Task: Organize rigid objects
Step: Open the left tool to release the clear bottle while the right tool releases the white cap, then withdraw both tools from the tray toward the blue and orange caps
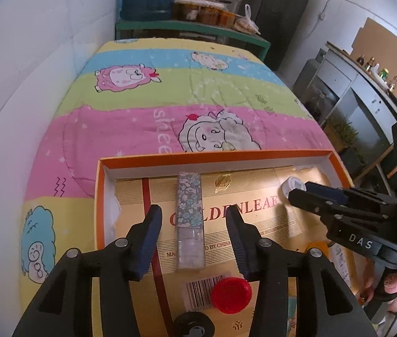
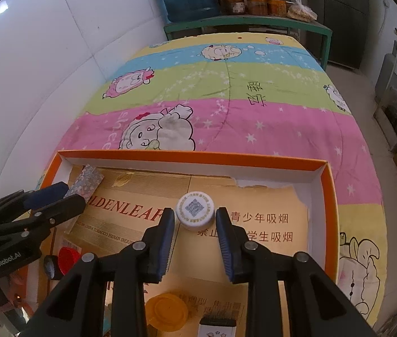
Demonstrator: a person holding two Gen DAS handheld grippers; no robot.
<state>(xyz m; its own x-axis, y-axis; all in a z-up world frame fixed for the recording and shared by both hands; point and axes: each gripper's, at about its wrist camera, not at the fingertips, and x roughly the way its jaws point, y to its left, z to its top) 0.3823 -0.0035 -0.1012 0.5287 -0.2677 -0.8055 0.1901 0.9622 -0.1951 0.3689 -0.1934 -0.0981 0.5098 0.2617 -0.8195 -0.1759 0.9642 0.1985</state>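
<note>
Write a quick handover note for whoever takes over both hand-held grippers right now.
Left hand-held gripper: open, floral box lying free between its jaws.
Right hand-held gripper: open, jaws flanking the white cap without touching.
All in the orange tray: floral box at the left, white cap on the right, red cap, black roll and yellow lid at the near edge.
Left: whether more needs sorting isn't visible.

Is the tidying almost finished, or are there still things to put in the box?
Partly done: the floral block, red cap and yellow lid already lie in the orange box. The left tool is open around the block. The right tool brackets the white cap.
</note>
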